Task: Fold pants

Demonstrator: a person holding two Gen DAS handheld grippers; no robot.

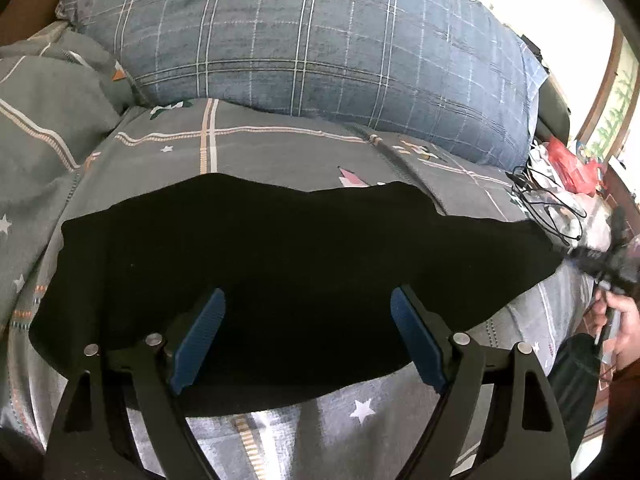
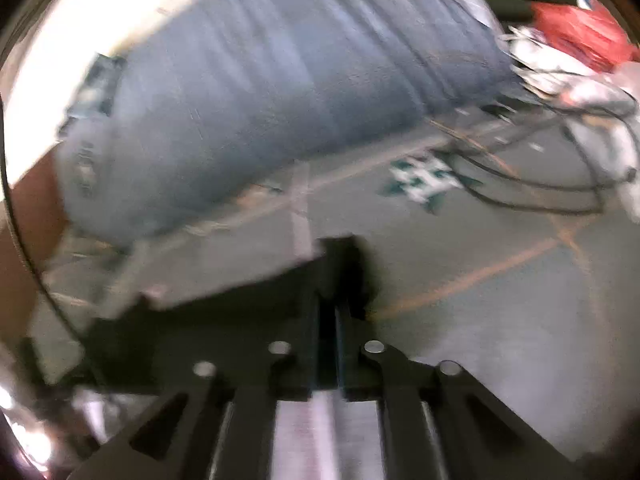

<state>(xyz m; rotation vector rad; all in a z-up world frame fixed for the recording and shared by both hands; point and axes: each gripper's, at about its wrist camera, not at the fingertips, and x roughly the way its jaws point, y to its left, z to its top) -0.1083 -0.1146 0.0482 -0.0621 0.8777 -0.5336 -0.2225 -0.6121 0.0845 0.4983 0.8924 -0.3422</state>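
Note:
The black pants (image 1: 280, 248) lie folded in a wide band across the grey bedcover (image 1: 280, 148). My left gripper (image 1: 309, 294) hovers open over their near edge, blue pads (image 1: 200, 336) wide apart with nothing pinched. At the pants' right end, a blurred right gripper (image 1: 588, 258) and a person's hand (image 1: 620, 320) show. The right wrist view is smeared by motion. There the right gripper (image 2: 330, 276) has its jaws close together, and a corner of the black pants (image 2: 200, 332) sits between and just past the tips.
A large blue plaid pillow (image 1: 320, 40) lies behind the pants. A bunched grey quilt (image 1: 40, 120) is at the left. Black cables (image 1: 548, 200) and a red bag (image 1: 572, 164) clutter the right side of the bed.

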